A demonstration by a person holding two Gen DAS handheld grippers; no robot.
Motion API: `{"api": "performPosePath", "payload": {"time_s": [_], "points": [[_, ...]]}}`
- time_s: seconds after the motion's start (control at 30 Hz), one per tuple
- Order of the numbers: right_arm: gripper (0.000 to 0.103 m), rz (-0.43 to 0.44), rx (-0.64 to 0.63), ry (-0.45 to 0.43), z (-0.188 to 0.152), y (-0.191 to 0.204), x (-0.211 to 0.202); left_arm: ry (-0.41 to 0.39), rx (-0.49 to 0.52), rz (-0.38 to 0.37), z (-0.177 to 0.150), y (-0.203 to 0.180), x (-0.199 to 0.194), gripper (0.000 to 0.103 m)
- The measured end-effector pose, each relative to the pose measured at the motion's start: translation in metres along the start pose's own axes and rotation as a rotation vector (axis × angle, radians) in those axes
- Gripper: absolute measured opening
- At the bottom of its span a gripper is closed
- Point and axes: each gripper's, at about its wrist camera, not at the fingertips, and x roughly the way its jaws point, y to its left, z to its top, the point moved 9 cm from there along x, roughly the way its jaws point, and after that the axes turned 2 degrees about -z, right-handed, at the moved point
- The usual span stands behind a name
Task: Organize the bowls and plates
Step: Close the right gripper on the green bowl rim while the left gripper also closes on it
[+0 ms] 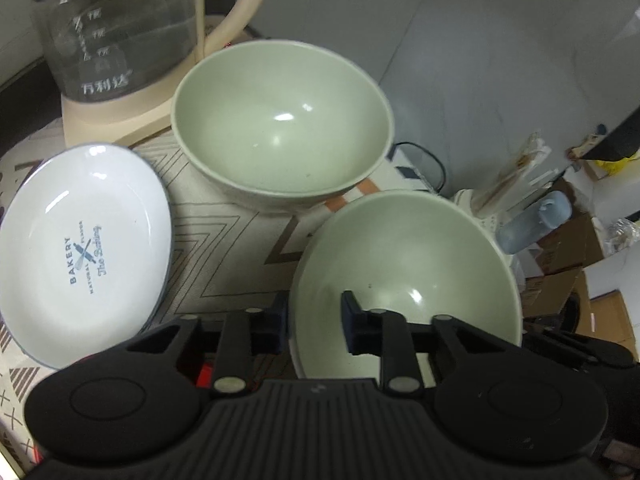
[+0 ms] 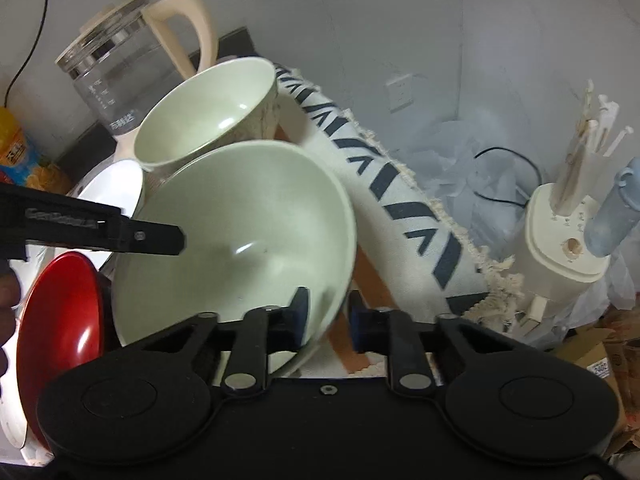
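While both tongs (image 1: 314, 320) (image 2: 328, 316) gape, near green bowl's (image 1: 404, 264) rim between each pair.

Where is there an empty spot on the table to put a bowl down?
The widest bare cloth is the zigzag patch between the white bakery plate, the far green bowl and the near green bowl. The back-left is crowded by the glass kettle. The right side past the near bowl drops off the table toward the chopstick holder.
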Motion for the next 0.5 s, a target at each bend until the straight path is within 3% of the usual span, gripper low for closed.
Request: {"api": "performPosePath", "payload": {"time_s": [0.1,0.5], "points": [[0.018,-0.011,-0.015,-0.002,0.001,0.001,0.001,0.008,-0.040,-0.009,0.001,0.004,0.000,0.013],[0.017,-0.024,0.010,-0.057,0.020,0.002,-0.036,-0.044,-0.063,-0.035,0.004,-0.004,-0.043,0.009]]}}
